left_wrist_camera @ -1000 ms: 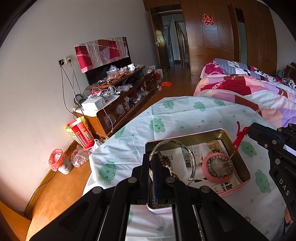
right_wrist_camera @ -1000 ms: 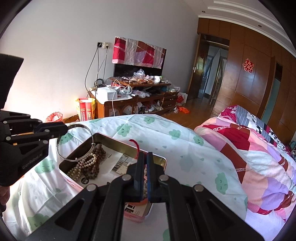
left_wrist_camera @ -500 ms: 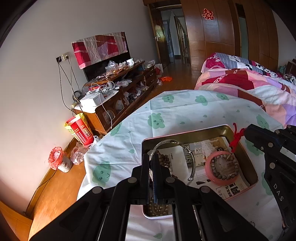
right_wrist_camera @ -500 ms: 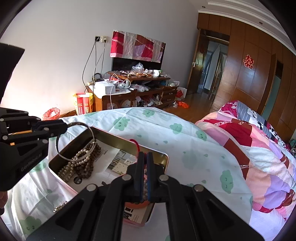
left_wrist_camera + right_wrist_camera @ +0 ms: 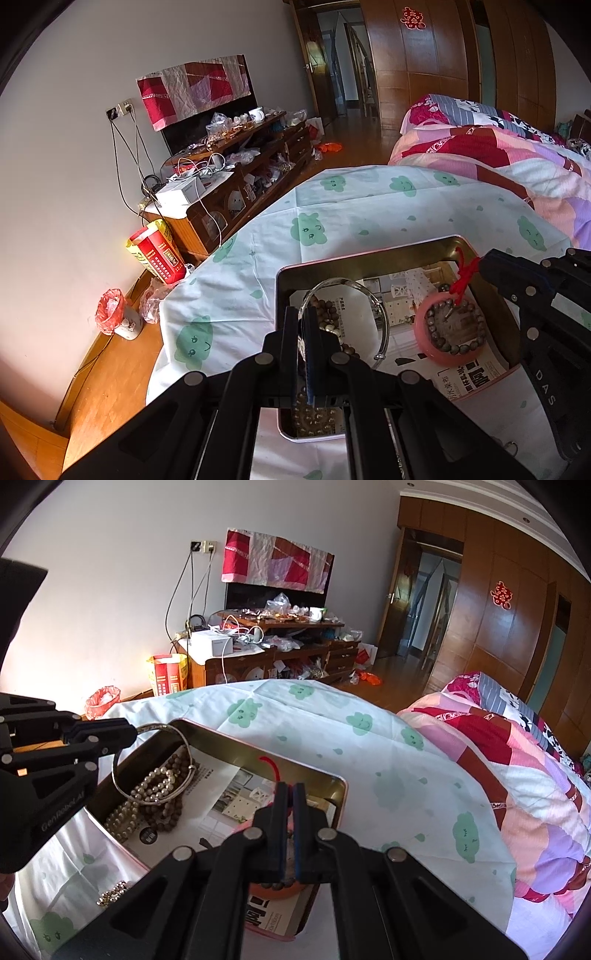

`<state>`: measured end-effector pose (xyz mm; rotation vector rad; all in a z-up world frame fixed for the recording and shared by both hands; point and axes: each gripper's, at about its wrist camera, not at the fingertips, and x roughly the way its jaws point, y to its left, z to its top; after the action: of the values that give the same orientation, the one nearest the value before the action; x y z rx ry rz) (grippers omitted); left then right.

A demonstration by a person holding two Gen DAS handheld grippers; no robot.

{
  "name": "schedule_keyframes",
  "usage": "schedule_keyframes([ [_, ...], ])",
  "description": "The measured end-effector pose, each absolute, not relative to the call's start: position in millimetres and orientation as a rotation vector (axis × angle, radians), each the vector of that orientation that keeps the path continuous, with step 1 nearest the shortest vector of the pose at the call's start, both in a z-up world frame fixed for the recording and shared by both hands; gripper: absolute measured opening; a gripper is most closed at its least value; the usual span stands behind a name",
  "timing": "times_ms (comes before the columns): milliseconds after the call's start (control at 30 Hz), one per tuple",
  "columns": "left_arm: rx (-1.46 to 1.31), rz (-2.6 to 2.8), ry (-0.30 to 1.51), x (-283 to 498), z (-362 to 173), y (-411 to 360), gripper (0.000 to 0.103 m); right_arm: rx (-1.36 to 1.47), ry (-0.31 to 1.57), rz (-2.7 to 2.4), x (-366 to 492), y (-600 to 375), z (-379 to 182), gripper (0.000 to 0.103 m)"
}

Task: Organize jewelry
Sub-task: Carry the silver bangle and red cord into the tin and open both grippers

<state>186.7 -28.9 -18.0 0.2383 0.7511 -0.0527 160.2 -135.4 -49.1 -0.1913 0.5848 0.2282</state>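
**Two grippers, two light pieces over the tin**

Bedroom clutter fills the background; the work sits on a surface draped in a cloud-print cloth (image 5: pixel 369 206).

At the lower centre of the left wrist view, the left gripper (image 5: pixel 306 332) is pinched together on the rim of a silver bangle (image 5: pixel 382 314), which stands tilted over a heap of bead strands (image 5: pixel 155 797) in the left end of the tin (image 5: pixel 369 258). The bangle looks stiff, thin and slick, so a grip across the wire near its thicker part seems safest; it may pivot or slip.

The right gripper (image 5: pixel 291 801) is closed on a red cord (image 5: pixel 463 277) at the right of that view. The cord runs down to a bead bracelet (image 5: pixel 452 325) lying in a pink dish (image 5: pixel 421 332) inside the tin. Cord is soft and light, a fair handle, though the bracelet would swing and the dish could tip.

A loose bead piece (image 5: pixel 110 893) lies on the cloth outside the tin, lower left in the right wrist view.
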Motion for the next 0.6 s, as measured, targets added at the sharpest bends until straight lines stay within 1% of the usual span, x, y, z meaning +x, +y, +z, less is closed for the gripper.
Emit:
schedule_keyframes([
  [500, 0.244, -0.06, 0.749, 190.0, -23.1, -31.4, 0.004, -0.19, 0.643, 0.204, 168.3, -140.2, -66.1, 0.002],
  [533, 0.251, -0.062, 0.752, 190.0, -23.5, -32.2, 0.004, -0.184, 0.647, 0.208, 168.5, -141.0, -67.1, 0.004],
  [600, 0.255, -0.06, 0.755, 189.3, -24.7, -32.7, 0.005, -0.177, 0.656, 0.204, 168.2, -142.8, -69.0, 0.012],
])
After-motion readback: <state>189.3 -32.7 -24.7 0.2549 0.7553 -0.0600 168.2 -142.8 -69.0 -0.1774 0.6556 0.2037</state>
